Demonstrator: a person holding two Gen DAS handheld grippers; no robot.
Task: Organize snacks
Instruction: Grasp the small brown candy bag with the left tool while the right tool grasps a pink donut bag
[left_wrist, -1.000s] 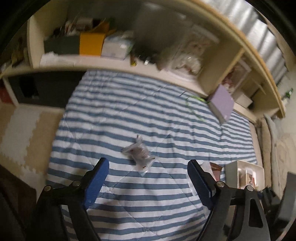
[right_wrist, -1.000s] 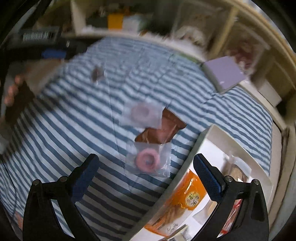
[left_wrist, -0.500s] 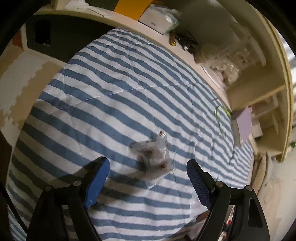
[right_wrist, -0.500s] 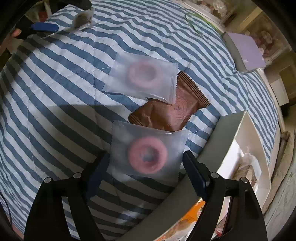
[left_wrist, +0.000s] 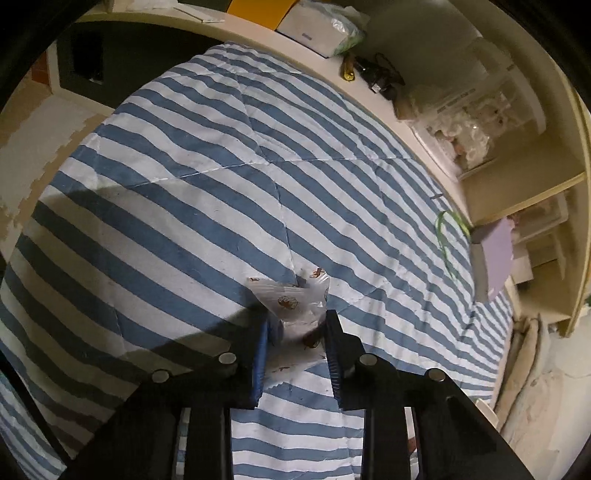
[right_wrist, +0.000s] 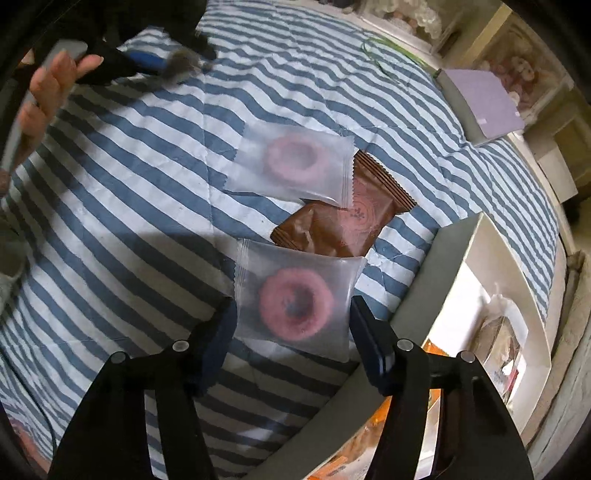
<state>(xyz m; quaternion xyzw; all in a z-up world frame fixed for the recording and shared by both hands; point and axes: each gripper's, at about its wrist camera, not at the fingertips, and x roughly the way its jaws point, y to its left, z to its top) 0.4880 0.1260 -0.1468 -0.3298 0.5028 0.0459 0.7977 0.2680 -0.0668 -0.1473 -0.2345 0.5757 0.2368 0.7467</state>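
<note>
In the left wrist view my left gripper (left_wrist: 295, 332) is shut on a small clear snack packet (left_wrist: 291, 302) with brown bits, which lies on the blue-and-white striped quilt (left_wrist: 184, 184). In the right wrist view my right gripper (right_wrist: 292, 306) points down over a frosted packet with a pink ring cookie (right_wrist: 295, 295). Its jaws are closing, with the packet between them and its edges right at the pads. A second pink ring packet (right_wrist: 291, 158) and a brown wrapper (right_wrist: 354, 221) lie just beyond. The white box (right_wrist: 417, 288) stands to the right.
Snack packets lie inside the white box, among them an orange bag (right_wrist: 369, 443). A purple box (right_wrist: 480, 103) rests at the quilt's far edge near a green loop (right_wrist: 391, 48). Cluttered shelves (left_wrist: 480, 122) run along the far side. A hand (right_wrist: 48, 85) holds the left gripper at upper left.
My left gripper sank onto the clear packet and shut on it. My right gripper dropped lower over the near pink ring packet and its jaws narrowed around it.
</note>
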